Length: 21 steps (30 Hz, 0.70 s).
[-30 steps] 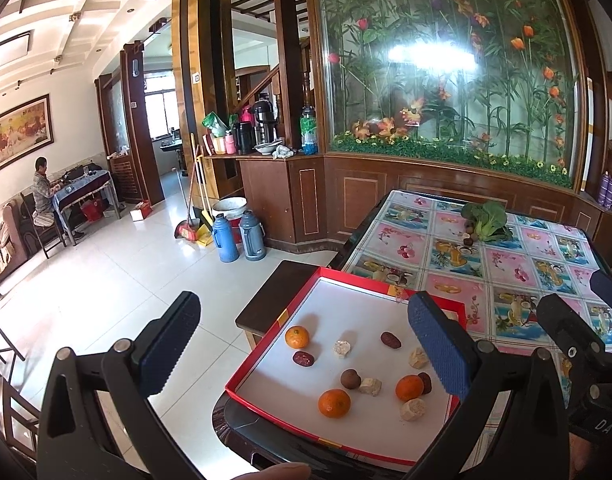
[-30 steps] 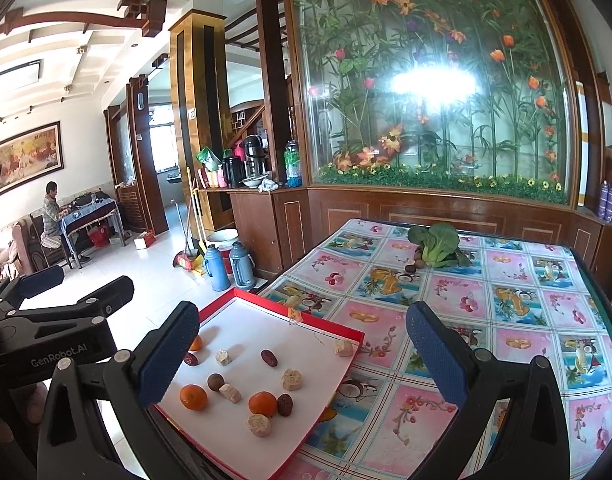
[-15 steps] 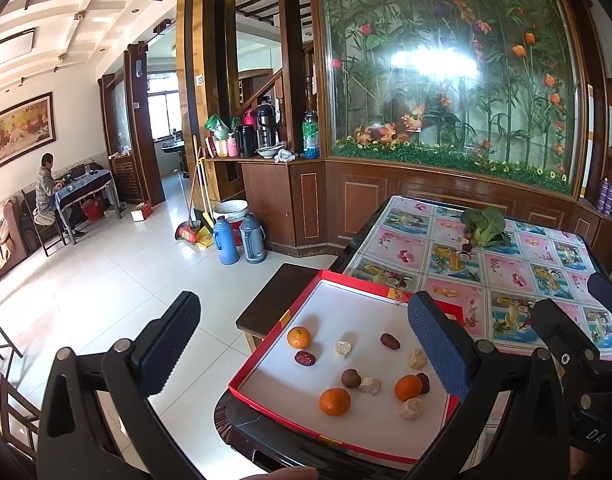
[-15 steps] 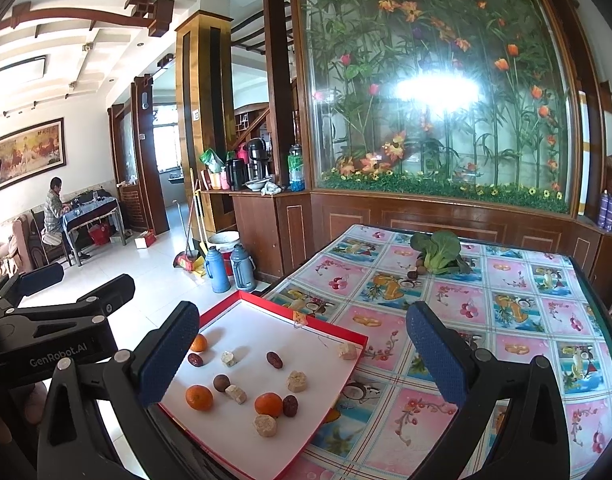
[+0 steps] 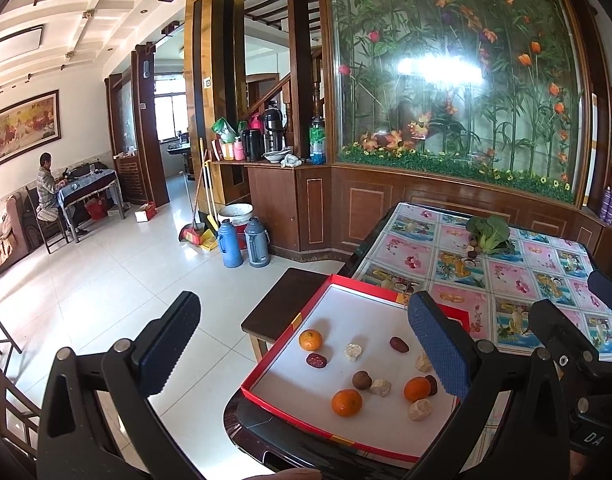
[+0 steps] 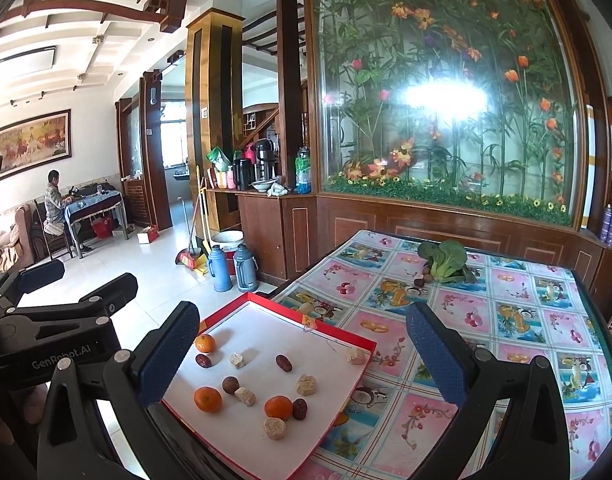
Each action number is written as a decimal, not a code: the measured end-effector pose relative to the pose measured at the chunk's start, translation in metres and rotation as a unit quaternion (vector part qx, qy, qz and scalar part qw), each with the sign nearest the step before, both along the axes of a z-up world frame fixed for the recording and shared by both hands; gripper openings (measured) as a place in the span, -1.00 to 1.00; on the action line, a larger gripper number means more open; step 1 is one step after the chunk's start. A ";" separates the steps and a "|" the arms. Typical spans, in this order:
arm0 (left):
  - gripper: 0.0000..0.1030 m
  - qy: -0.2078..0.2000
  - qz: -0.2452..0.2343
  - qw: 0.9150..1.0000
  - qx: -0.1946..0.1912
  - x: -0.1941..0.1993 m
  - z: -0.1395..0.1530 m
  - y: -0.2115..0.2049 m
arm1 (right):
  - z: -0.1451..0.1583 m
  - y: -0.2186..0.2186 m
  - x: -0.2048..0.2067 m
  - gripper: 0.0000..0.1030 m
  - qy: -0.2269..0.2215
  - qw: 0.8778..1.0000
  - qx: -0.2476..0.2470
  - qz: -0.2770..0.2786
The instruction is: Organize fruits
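Observation:
A red-rimmed white tray (image 5: 265, 362) (image 6: 346, 336) lies at the table's near left corner. On it lie three oranges (image 5: 346, 402) (image 6: 207, 399), dark red dates (image 5: 316, 360) (image 6: 283, 363), a brown round fruit (image 5: 362, 380) (image 6: 230, 384) and several pale beige lumps (image 5: 353, 352) (image 6: 274, 428). My left gripper (image 5: 301, 356) is open and empty, held above and in front of the tray. My right gripper (image 6: 301, 356) is open and empty, above the tray's right part. The left gripper's body shows at the left of the right wrist view.
A flowered tablecloth (image 6: 506, 320) covers the table. A green leafy vegetable (image 6: 446, 260) with small dark fruits lies at the far side. A dark stool (image 5: 281, 300) stands left of the table. Two thermos flasks (image 5: 241, 242) and a broom stand on the tiled floor.
Both grippers have drawn back and risen slightly; the tray sits a little lower in both views. Nothing on the tray has moved. Both grippers stay open.

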<state>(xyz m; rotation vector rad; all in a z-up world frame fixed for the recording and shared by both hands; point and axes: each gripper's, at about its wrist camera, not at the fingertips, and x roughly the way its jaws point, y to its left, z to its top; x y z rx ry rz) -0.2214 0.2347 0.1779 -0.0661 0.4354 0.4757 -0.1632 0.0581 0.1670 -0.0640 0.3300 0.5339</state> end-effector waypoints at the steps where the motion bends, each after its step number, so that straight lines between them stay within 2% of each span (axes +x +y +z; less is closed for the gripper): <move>1: 1.00 0.000 0.000 1.000 0.000 0.000 0.000 0.001 | 0.000 -0.001 -0.001 0.99 0.000 1.000 0.001 0.000; 21: 1.00 0.006 -0.005 1.000 0.000 -0.001 -0.005 0.003 | -0.004 0.003 0.001 0.99 0.007 1.000 0.001 -0.001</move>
